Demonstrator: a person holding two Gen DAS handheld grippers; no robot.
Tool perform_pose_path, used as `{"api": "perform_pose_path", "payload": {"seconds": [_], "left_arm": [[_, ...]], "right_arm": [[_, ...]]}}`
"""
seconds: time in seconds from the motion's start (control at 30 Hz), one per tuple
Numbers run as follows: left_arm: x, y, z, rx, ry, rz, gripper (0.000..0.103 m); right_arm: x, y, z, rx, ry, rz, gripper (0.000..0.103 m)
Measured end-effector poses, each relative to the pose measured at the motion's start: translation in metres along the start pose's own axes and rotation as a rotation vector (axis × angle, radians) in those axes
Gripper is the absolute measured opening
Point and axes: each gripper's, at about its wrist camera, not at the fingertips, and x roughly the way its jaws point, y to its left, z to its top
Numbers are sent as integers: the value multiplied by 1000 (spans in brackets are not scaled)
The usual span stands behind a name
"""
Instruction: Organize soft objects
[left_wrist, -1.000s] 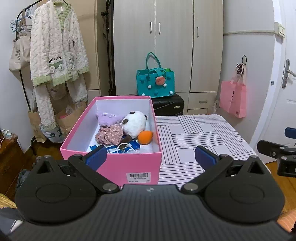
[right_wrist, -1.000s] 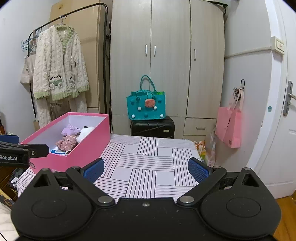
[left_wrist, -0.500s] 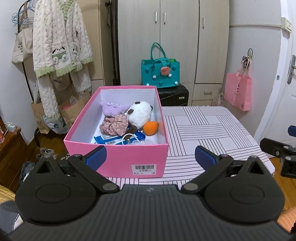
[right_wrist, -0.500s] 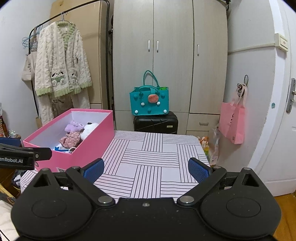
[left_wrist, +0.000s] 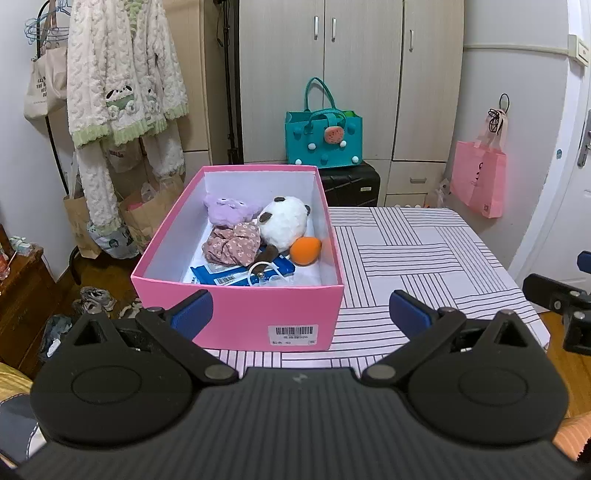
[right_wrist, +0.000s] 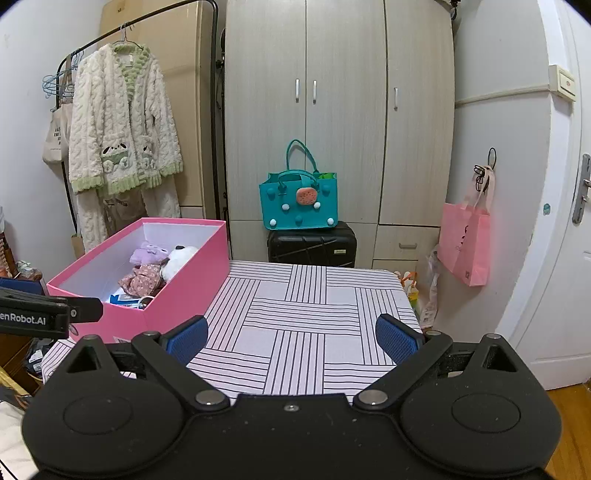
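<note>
Soft toys — panda plush (left_wrist: 283, 222), purple plush (left_wrist: 228, 209) — already lie in the pink box (left_wrist: 255, 321) ahead of the left gripper (left_wrist: 299, 312); both it and the right gripper (right_wrist: 291, 339) gape wide, empty — little seems left.

The left gripper (left_wrist: 301, 314) is matte black, with a ribbed housing, two rounded lobes bearing embossed circles, silver pivot rivets and blue textured pads (left_wrist: 192, 314) on angular fingers. The right gripper (right_wrist: 291, 338) matches it, though its housing is smooth, dust-speckled and has a small centre screw. White lettering "enRobot.AI" marks the left gripper's side.
</note>
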Motion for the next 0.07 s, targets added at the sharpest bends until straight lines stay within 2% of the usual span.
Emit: {"api": "perform_pose_path", "payload": {"seconds": [0.07], "left_arm": [[-1,1,0,0,-2,1,103]], "right_arm": [[0,1,0,-2,0,0,99]]}}
